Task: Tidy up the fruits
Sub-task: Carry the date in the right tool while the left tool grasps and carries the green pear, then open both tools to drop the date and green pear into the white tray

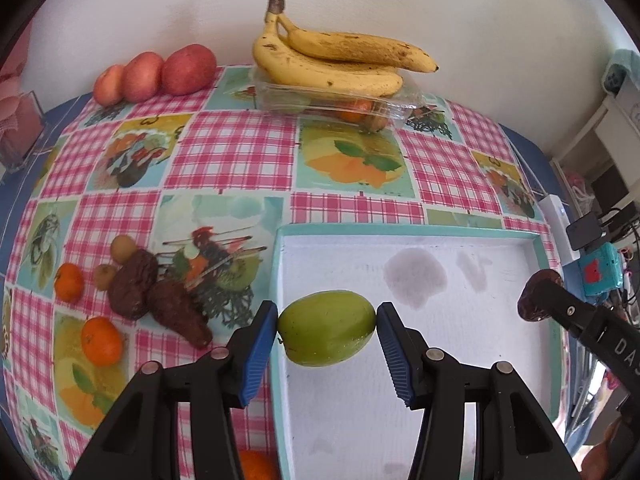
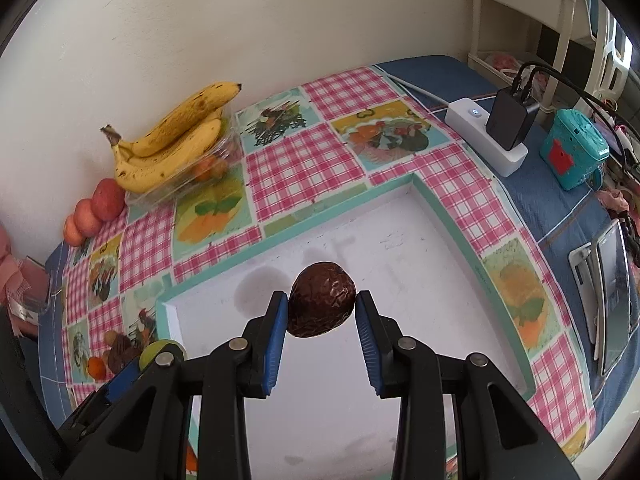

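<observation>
My left gripper (image 1: 327, 330) is shut on a green fruit (image 1: 326, 334), held above the left edge of the white tray with a teal rim (image 1: 400, 231). My right gripper (image 2: 322, 310) is shut on a wrinkled dark brown date (image 2: 322, 300) over the middle of the tray (image 2: 432, 200). In the left wrist view the right gripper (image 1: 536, 300) shows at the tray's right side with the date (image 1: 538, 292) in it. In the right wrist view the left gripper (image 2: 160, 354) and green fruit (image 2: 154, 350) show at lower left.
Left of the tray lie two brown dates (image 1: 160, 296), small oranges (image 1: 101, 340) and small tan fruits (image 1: 122, 248). Bananas (image 1: 332, 58) rest on a clear plastic box (image 1: 340, 104) by the wall, with red apples (image 1: 160, 74) beside. A power strip (image 2: 486, 136) and phones (image 2: 608, 300) lie right.
</observation>
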Motion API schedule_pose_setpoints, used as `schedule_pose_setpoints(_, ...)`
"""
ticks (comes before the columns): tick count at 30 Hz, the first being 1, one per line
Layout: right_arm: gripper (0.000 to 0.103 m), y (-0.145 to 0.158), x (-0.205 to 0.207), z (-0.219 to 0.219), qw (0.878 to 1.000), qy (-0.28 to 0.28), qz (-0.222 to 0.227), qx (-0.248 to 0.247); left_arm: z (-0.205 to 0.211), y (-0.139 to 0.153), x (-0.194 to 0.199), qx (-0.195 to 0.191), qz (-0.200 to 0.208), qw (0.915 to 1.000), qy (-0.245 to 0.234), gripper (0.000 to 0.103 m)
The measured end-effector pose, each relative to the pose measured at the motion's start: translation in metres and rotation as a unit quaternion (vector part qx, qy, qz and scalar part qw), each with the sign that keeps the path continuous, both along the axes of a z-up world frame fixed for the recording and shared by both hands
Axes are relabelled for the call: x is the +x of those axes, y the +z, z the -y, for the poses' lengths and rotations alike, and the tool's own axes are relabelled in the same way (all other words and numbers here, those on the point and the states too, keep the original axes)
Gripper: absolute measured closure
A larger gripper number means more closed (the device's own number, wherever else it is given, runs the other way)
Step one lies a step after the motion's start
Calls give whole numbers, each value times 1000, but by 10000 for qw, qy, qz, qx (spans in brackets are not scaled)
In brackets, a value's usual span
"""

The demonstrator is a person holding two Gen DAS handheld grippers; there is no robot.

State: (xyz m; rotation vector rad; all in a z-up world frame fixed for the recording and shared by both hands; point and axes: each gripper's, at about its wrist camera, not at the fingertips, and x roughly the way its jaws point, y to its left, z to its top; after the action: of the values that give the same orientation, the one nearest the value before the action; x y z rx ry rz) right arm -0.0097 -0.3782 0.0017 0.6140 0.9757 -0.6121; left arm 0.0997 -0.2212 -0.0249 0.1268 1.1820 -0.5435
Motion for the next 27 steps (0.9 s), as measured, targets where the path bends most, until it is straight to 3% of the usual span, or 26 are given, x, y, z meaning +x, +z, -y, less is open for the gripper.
schedule_pose_setpoints(7, 67, -12, 4, 16, 9999, -45, -76, -76, 10, -16, 5, 85, -25, 9999, -69, 49)
schedule_pose_setpoints(15, 66, -60, 8, 29, 9986, -97, -508, 137, 17, -24, 2, 247, 87, 9995, -163, 49)
schedule_pose_setpoints(27, 67, -64, 11, 28, 9985, -71, -528, 111, 14, -23, 5, 120, -86, 9998, -159, 46)
